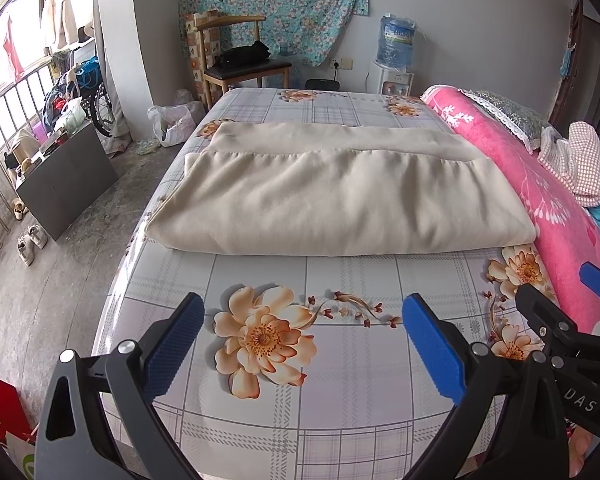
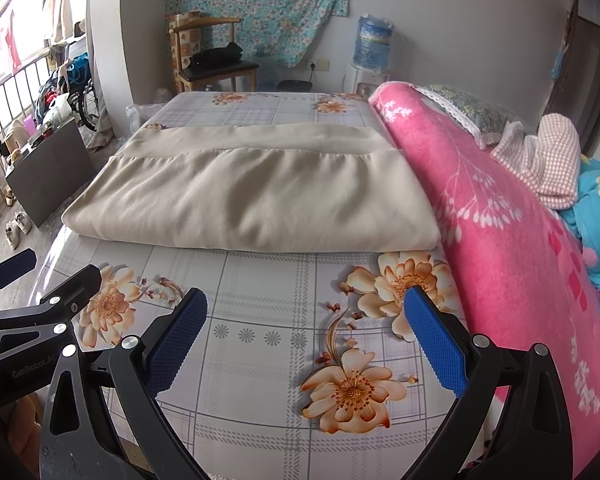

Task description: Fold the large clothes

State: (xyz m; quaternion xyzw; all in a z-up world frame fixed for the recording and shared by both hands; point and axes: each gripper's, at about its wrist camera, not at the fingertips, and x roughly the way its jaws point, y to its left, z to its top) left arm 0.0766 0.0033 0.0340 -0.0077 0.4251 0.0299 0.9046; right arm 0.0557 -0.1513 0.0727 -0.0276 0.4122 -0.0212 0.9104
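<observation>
A large cream garment [image 1: 340, 196] lies folded flat across the middle of the bed, its near folded edge facing me; it also shows in the right wrist view [image 2: 256, 200]. My left gripper [image 1: 302, 308] is open and empty, above the flowered bedsheet [image 1: 340, 380], short of the garment's near edge. My right gripper [image 2: 306, 306] is open and empty, also over the sheet [image 2: 260, 344] in front of the garment. Each gripper shows at the edge of the other's view.
A rolled pink blanket [image 2: 500, 208] lines the bed's right side, with a checked cloth [image 2: 548, 160] and pillow behind it. A chair [image 1: 240, 64] and water dispenser [image 1: 394, 56] stand at the far wall. A dark cabinet [image 1: 64, 184] and shoes are on the floor left.
</observation>
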